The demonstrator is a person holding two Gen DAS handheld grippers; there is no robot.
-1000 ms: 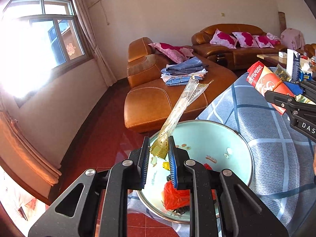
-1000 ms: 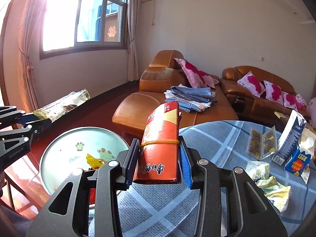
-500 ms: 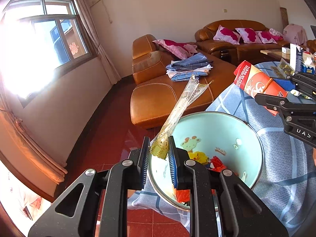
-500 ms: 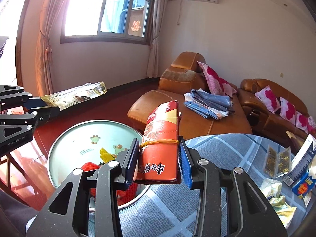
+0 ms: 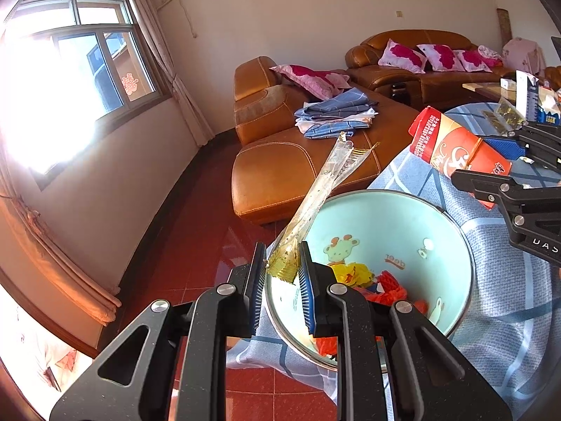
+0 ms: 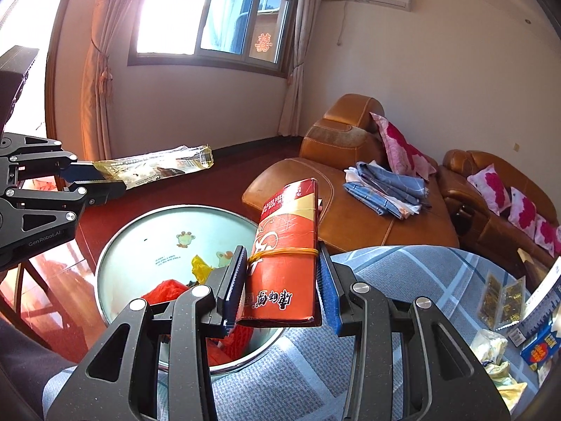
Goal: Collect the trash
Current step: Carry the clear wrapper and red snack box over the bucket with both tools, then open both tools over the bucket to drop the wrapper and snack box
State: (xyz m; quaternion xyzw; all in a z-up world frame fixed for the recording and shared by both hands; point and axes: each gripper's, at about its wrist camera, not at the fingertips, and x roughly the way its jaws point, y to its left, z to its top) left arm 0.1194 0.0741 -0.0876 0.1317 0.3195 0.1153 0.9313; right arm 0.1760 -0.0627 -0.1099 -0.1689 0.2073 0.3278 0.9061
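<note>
My left gripper [image 5: 282, 273] is shut on a long clear plastic wrapper [image 5: 317, 196], held over the near rim of the pale green trash bin [image 5: 392, 224]. The wrapper also shows in the right wrist view [image 6: 154, 166], sticking out from the left gripper [image 6: 94, 180]. My right gripper [image 6: 280, 287] is shut on a flat red carton [image 6: 285, 259] bound with a rubber band, held beside the bin [image 6: 157, 235] at its right rim. The carton shows in the left wrist view [image 5: 455, 151]. Red and yellow trash [image 5: 371, 277] lies in the bin.
A table with a blue checked cloth [image 6: 403, 273] carries more trash at right: gold sachets [image 6: 501, 298], a blue box [image 6: 541, 343], crumpled wrappers [image 6: 494, 351]. A brown leather sofa [image 5: 280, 161] with folded clothes [image 5: 333, 112] stands beyond the bin. Red tiled floor lies to the left.
Both grippers have swung left and closer to the bin with their loads still held. The bin now shows larger and more of its inside is seen.
</note>
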